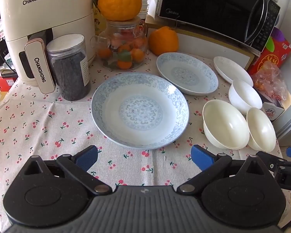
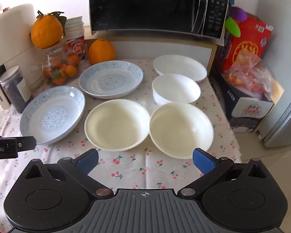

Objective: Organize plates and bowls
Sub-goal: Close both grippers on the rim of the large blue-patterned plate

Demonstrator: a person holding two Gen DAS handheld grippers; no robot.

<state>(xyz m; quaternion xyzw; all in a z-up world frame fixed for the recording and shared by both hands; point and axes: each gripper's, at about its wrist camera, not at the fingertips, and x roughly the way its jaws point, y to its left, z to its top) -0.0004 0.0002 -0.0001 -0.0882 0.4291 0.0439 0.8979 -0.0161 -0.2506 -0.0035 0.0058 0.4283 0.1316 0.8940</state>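
Note:
Two blue-patterned plates lie on the cherry-print tablecloth: a near one [image 1: 139, 112] [image 2: 52, 114] and a far one [image 1: 187, 73] [image 2: 111, 79]. To their right stand two cream bowls [image 2: 116, 124] [image 2: 181, 129], a white bowl [image 2: 176, 91] and a white plate [image 2: 179, 69]; the bowls also show in the left wrist view [image 1: 225, 124] [image 1: 261, 129] [image 1: 244, 95]. My left gripper [image 1: 144, 158] is open and empty, just short of the near blue plate. My right gripper [image 2: 145, 160] is open and empty, just short of the two cream bowls.
A black microwave [image 2: 157, 7] sits at the back on a white shelf. A cream air fryer [image 1: 44, 23], a dark-filled jar [image 1: 69, 68], a glass jar of small oranges [image 1: 124, 46] and large oranges [image 1: 162, 40] crowd the back left. A red box and bagged fruit [image 2: 248, 69] stand right.

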